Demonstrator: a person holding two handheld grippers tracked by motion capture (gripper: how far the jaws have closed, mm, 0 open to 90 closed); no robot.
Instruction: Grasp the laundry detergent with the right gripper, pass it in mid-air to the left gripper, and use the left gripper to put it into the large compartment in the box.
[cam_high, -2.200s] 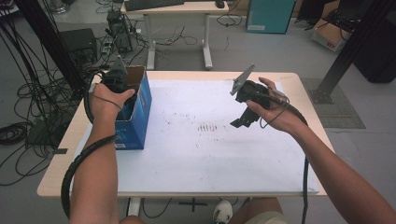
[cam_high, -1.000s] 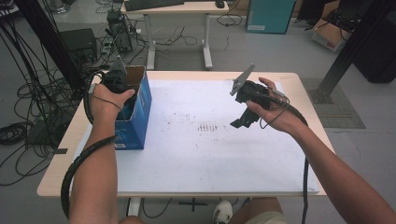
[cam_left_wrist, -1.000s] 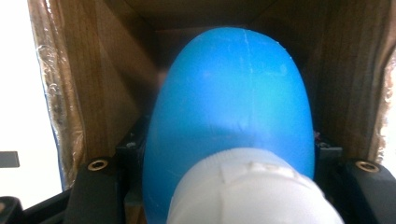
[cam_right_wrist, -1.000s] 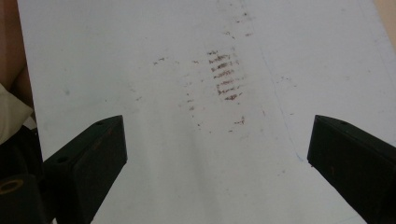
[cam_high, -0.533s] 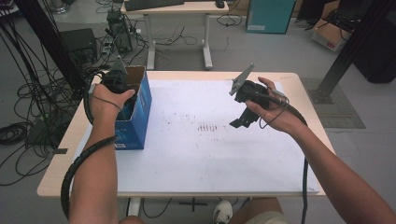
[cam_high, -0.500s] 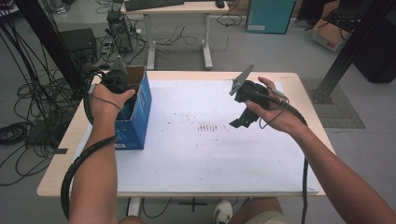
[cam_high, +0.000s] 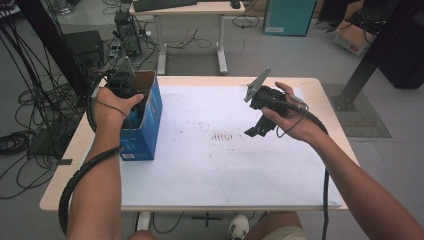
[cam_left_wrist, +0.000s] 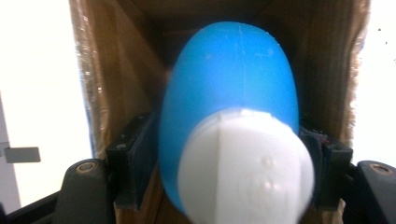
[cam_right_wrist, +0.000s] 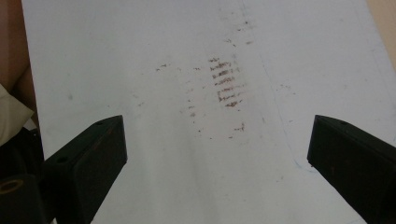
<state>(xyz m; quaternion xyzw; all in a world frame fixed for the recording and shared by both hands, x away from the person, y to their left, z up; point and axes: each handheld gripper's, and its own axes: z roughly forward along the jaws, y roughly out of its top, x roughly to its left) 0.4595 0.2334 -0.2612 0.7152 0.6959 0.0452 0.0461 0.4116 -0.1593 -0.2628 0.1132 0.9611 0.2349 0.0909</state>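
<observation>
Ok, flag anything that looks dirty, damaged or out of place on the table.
The white sheet carries a patch of brown smudges near its middle, short parallel streaks with scattered specks around them, plain in the right gripper view too. Nothing else stands out: the blue box stands upright at the left edge.

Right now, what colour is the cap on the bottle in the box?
White cap; bottle blue. Clearest in the left gripper view.

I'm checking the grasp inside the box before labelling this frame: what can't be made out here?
- Blue bottle base: left gripper view, hidden by its own body and white cap.
- Pad contact: jaws just opening, bottle sides cover them.
- Box interior: high view, left hand blocks it.
</observation>
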